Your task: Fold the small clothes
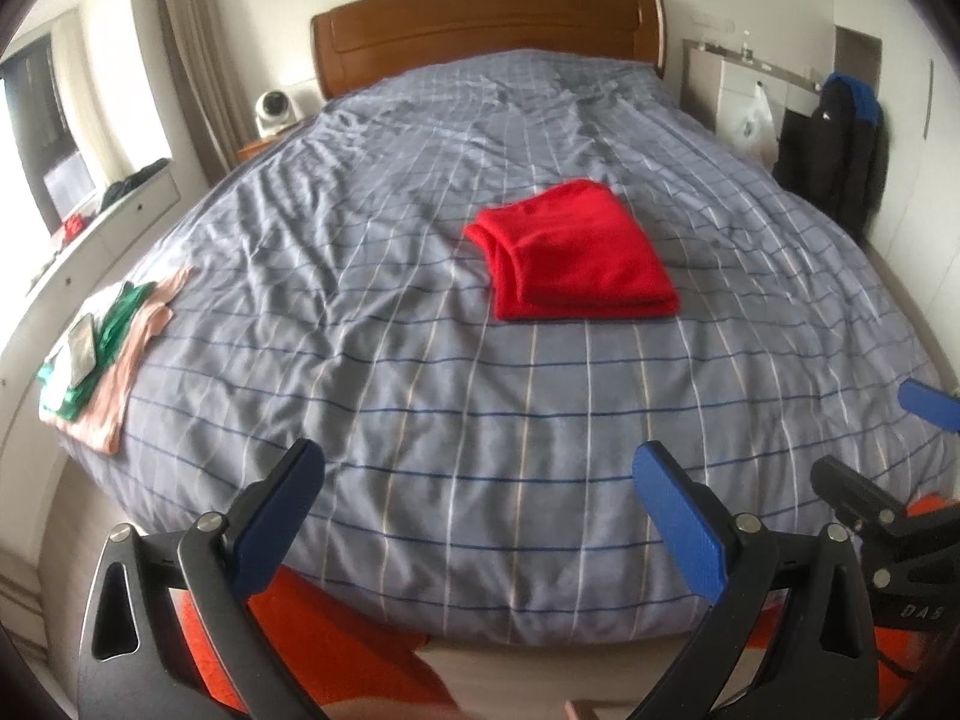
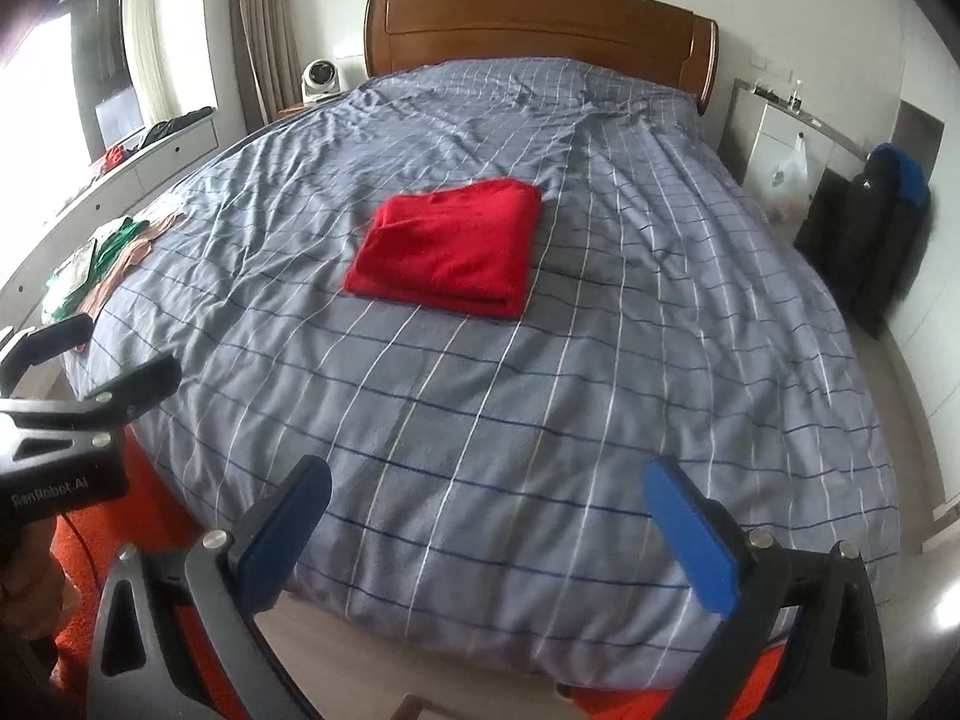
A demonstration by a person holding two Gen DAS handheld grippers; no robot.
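Observation:
A red garment [image 1: 573, 252] lies folded into a neat rectangle on the middle of the bed; it also shows in the right wrist view [image 2: 447, 246]. My left gripper [image 1: 480, 480] is open and empty, held back over the foot of the bed, far from the garment. My right gripper [image 2: 487, 498] is open and empty, also back at the foot of the bed. Each gripper shows at the edge of the other's view: the right one [image 1: 888, 450] and the left one [image 2: 102, 360].
The bed has a grey-blue checked cover [image 1: 420, 360] and a wooden headboard [image 1: 486, 30]. A pile of pink and green clothes [image 1: 108, 348] lies at the bed's left edge. A white shelf [image 1: 90, 240] runs along the left. A dark jacket [image 1: 840, 138] hangs at right. Orange rug [image 1: 336, 648] below.

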